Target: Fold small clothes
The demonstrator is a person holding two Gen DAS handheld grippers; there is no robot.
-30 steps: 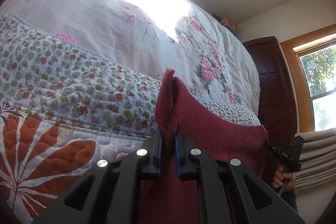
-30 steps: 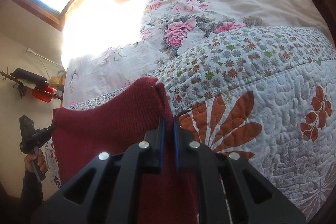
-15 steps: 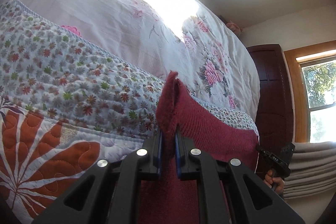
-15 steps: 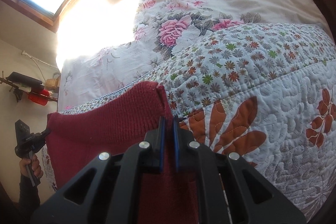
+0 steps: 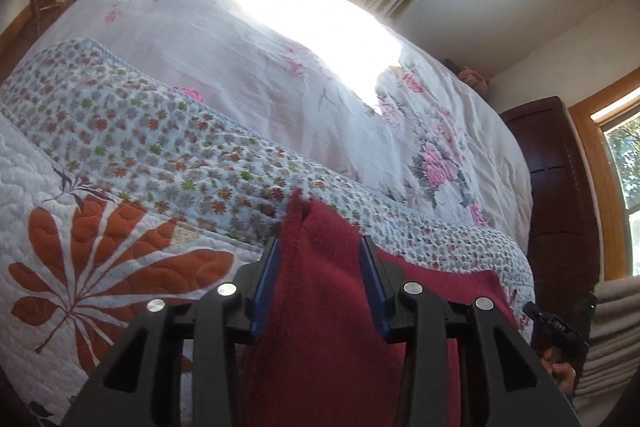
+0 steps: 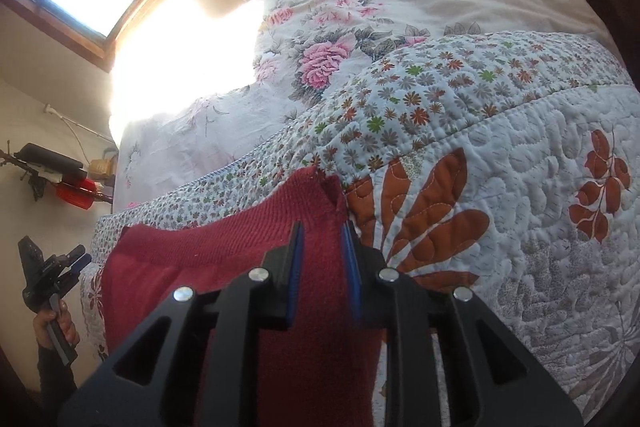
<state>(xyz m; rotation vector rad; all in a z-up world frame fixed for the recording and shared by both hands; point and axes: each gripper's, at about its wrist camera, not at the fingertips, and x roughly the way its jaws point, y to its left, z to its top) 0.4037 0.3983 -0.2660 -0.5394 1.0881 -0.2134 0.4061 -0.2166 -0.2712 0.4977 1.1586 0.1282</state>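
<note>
The soft, limp red knit garment [image 5: 320, 307] is being straddled at its corners by both spread grippers [image 5: 320, 287] [image 6: 322, 267], best re-pinched there.

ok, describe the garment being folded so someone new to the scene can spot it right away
Start at the bed's white quilt with big orange leaf prints and a small-flower border. Lying on it near the front edge is the dark red knit garment, with one corner between the open fingers of each of the left tool and right tool. It is the only plain, solid-coloured fabric there; everything around it is floral.
</note>
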